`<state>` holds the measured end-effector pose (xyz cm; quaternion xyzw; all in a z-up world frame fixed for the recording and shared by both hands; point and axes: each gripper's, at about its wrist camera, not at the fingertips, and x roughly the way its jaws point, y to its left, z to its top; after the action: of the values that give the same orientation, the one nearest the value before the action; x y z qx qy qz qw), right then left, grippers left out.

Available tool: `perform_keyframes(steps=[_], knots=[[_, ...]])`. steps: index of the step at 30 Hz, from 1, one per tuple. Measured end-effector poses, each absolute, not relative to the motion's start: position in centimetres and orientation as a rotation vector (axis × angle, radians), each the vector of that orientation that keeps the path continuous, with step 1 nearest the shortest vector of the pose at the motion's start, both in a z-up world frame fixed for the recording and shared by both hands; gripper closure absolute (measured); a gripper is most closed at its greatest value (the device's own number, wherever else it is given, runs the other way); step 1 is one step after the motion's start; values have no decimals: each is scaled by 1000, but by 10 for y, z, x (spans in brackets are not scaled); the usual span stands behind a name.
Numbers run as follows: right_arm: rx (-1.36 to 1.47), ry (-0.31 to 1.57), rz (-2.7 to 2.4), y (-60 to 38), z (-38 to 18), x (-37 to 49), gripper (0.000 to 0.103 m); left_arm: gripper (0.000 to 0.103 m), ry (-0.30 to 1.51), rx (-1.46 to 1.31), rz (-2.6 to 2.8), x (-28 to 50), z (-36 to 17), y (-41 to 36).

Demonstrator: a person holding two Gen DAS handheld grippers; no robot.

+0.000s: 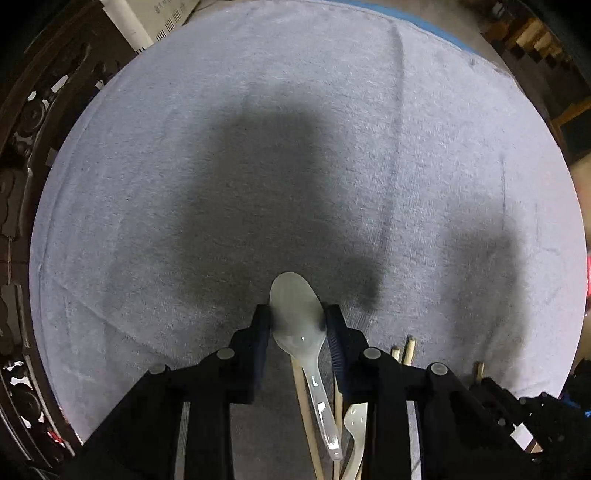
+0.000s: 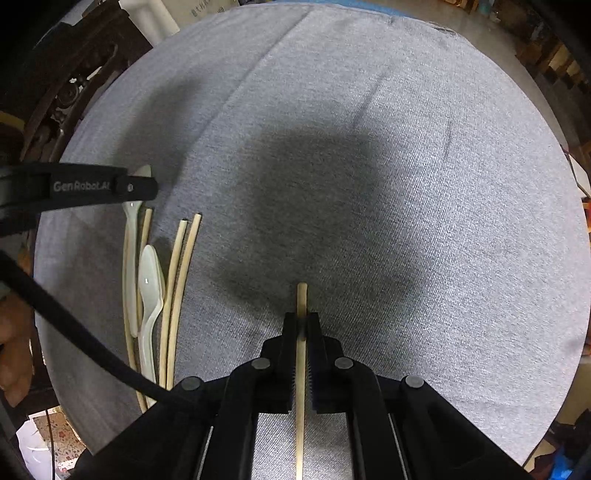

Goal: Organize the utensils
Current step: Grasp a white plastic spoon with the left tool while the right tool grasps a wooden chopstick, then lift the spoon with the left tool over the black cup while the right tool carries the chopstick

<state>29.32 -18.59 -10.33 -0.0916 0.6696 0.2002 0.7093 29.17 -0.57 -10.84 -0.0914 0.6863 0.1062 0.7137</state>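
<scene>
My left gripper (image 1: 297, 317) is shut on the bowl of a translucent white plastic spoon (image 1: 295, 314), whose handle runs back under the gripper. It also shows in the right wrist view (image 2: 133, 186) at the left. My right gripper (image 2: 302, 321) is shut on a wooden chopstick (image 2: 301, 295) that lies along its fingers, tip pointing forward. Below the left gripper lie a second plastic spoon (image 2: 149, 280) and several wooden chopsticks (image 2: 181, 273), side by side on the grey cloth (image 2: 369, 184).
The grey cloth covers a round table (image 1: 332, 110). Dark carved wooden furniture (image 1: 22, 147) stands past its left edge. A white box (image 1: 155, 18) is at the far left. A black cable (image 2: 74, 332) crosses the lower left of the right wrist view.
</scene>
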Motion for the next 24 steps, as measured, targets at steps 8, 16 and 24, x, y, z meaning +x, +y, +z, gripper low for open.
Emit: perform_keyframes(steps=[8, 16, 24], knots=[[-183, 1486, 441, -192, -103, 290, 96, 71, 1487, -232, 199, 278, -99, 10], [-83, 1460, 438, -211, -100, 287, 97, 71, 1347, -276, 162, 222, -57, 36], [119, 1296, 418, -259, -54, 255, 97, 71, 1168, -314, 171, 149, -18, 61]])
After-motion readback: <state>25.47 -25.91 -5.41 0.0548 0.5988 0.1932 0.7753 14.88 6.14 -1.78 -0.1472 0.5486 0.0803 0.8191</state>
